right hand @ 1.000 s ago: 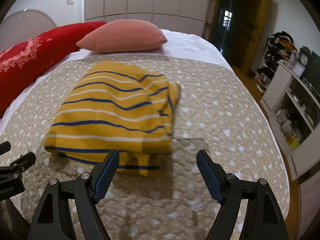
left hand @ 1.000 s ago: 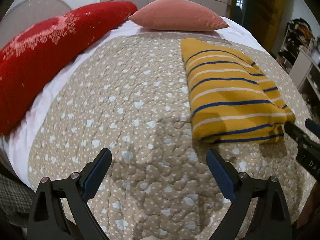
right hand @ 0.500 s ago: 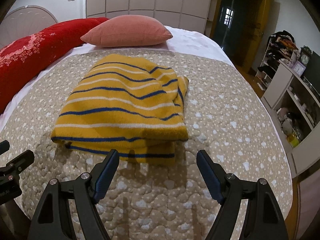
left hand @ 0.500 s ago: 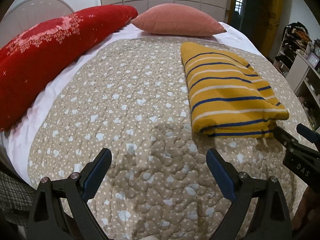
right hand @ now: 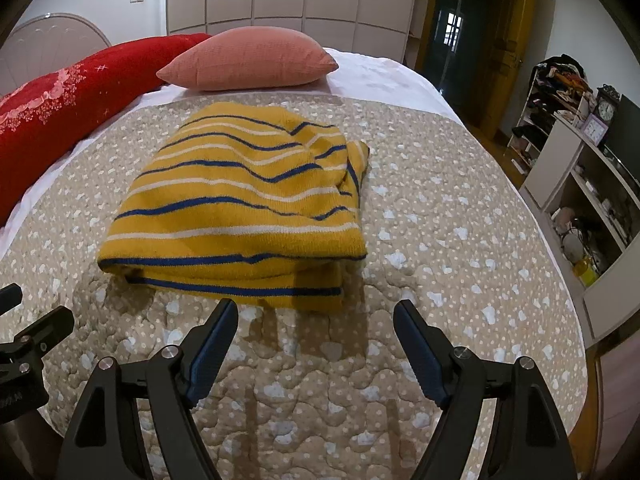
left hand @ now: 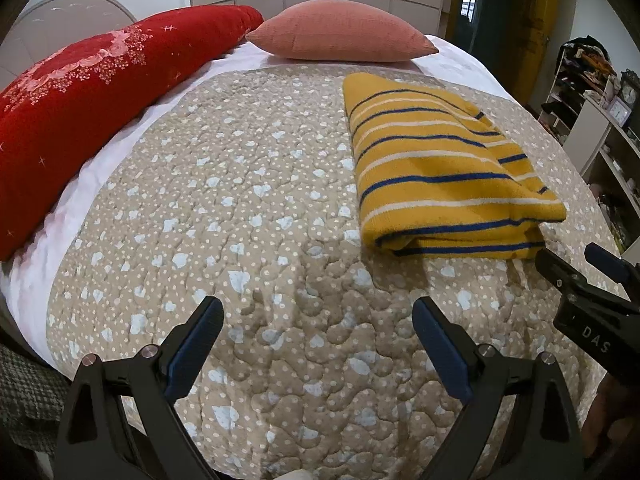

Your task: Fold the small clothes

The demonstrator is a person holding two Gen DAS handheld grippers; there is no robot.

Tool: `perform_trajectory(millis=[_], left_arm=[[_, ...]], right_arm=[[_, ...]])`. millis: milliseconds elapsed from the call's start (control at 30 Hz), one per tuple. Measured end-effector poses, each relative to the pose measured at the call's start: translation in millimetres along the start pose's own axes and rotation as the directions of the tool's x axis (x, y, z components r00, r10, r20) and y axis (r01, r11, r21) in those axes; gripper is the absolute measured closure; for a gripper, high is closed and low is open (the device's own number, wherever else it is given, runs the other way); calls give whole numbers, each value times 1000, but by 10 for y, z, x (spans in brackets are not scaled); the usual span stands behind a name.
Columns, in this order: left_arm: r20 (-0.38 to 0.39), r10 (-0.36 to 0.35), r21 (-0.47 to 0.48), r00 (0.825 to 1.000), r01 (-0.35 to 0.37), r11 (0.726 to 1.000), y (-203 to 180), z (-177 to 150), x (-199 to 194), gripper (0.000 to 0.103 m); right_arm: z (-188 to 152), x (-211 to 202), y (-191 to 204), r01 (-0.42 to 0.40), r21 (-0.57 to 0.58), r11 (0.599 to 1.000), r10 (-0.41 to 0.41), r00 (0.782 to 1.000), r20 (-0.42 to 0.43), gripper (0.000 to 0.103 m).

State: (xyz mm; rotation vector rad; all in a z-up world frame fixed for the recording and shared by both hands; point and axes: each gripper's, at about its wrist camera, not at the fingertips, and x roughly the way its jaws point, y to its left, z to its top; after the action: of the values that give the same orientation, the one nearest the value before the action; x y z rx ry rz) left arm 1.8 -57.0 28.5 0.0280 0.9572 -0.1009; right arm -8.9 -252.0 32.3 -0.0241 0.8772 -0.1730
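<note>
I had the bed's tan quilt (left hand: pixel 248 208) spread below both cameras, dotted white and pale blue, with a white sheet (left hand: pixel 64 216) showing along its left edge. A long red blanket (left hand: pixel 80 92) lay rolled along that side, and a pink pillow (right hand: pixel 248 60) sat at the head of the bed. To the right I could see white shelves (right hand: pixel 588 184) crowded with small items.

The yellow striped sweater (right hand: pixel 240 208) lay folded on the quilt, its blue and white stripes running across, its thick folded edge facing me. From my left camera it sat to the right of centre; from my right camera it lay straight ahead.

My right gripper (right hand: pixel 316 344) hung released, jaws spread wide with nothing between them, just short of the sweater's near edge and not touching it. My left gripper (left hand: pixel 318 340) was likewise spread and empty, over bare quilt, well to the left of the sweater.
</note>
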Motion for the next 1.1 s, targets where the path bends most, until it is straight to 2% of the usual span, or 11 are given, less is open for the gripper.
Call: perform_trajectory(millis=[167, 233, 333, 400, 500, 533, 700, 800, 867, 967, 1100], left_arm=[[-6, 12, 2, 1000, -12, 1000, 19, -6, 44, 8], [-8, 17, 1, 1000, -17, 1000, 35, -2, 66, 8], [-11, 25, 0, 1000, -25, 1000, 56, 31, 110, 8], [-12, 31, -6, 999, -31, 1000, 65, 70, 137, 8], [-10, 22, -12, 1000, -22, 1000, 71, 120, 145, 8], [-4, 23, -9, 1000, -23, 1000, 71, 132, 136, 8], [8, 32, -8, 999, -32, 999, 108, 169, 125, 8], [12, 40, -31, 999, -40, 999, 183, 208, 119, 8], [20, 40, -43, 999, -39, 998, 231, 226, 96, 8], [37, 25, -54, 999, -23, 998, 252, 237, 52, 8], [57, -38, -53, 998, 41, 998, 168, 242, -40, 8]], right_arm=[[25, 0, -21, -4, 14, 1000, 4, 1000, 9, 19], [89, -83, -81, -15, 45, 999, 12, 998, 65, 19], [380, -249, -197, -45, 91, 995, 29, 985, 169, 19], [675, -212, -218, -112, 87, 990, 95, 978, 184, 19], [1036, 206, -192, -263, 85, 961, 254, 962, 103, 20], [1119, 363, -181, -273, 90, 958, 267, 961, 75, 21], [1461, 1424, -214, -175, 138, 975, 193, 974, -122, 23], [1563, 1713, -404, -154, 204, 967, 185, 973, -140, 8], [1613, 1670, -484, -139, 219, 966, 168, 978, -122, 8], [1634, 1329, -598, -49, 199, 979, 60, 997, -49, 8], [1360, 701, -698, -73, 151, 986, 71, 997, 17, 8]])
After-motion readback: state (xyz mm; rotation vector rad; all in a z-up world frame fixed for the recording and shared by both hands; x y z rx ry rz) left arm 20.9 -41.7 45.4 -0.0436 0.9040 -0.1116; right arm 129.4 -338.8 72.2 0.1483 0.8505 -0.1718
